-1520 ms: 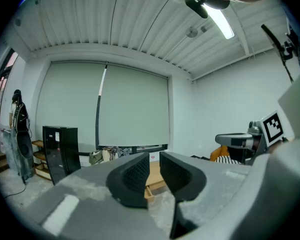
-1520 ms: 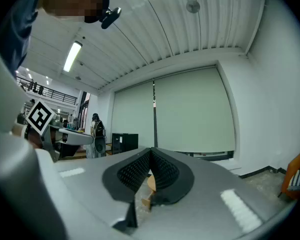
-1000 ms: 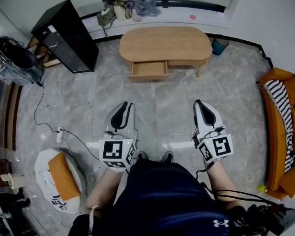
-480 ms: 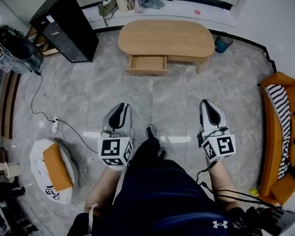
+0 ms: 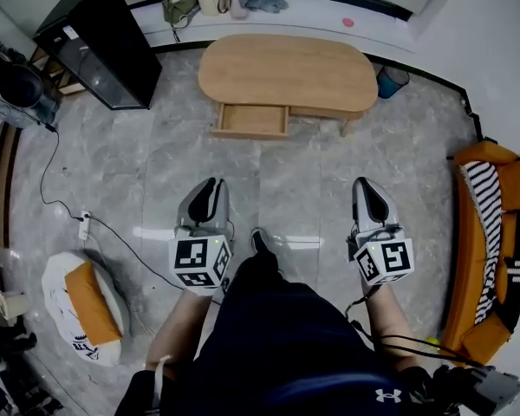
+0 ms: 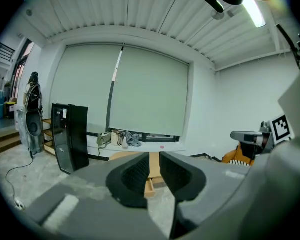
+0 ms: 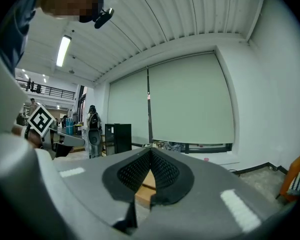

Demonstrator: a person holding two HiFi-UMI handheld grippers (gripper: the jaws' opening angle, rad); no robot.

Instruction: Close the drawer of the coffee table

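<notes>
In the head view the oval wooden coffee table (image 5: 288,72) stands at the far side of the grey tiled floor. Its drawer (image 5: 250,120) is pulled out toward me on the left part of the front. My left gripper (image 5: 210,189) and right gripper (image 5: 365,186) are held side by side over the floor, well short of the table, both pointing at it. Both are shut and hold nothing. In the left gripper view the drawer (image 6: 150,185) shows just beyond the left gripper (image 6: 154,157). The right gripper (image 7: 150,152) frames a strip of the table (image 7: 147,182).
A black cabinet (image 5: 91,46) stands left of the table and a teal bin (image 5: 390,81) at its right end. An orange sofa (image 5: 492,241) lines the right wall. A cable with a power strip (image 5: 84,224) and a white bag (image 5: 74,306) lie at left. My shoe (image 5: 259,240) is between the grippers.
I have walked toward the table: it looks larger and the cabinet and bag have slid left in the head view. Both grippers came forward with me and stayed shut.
</notes>
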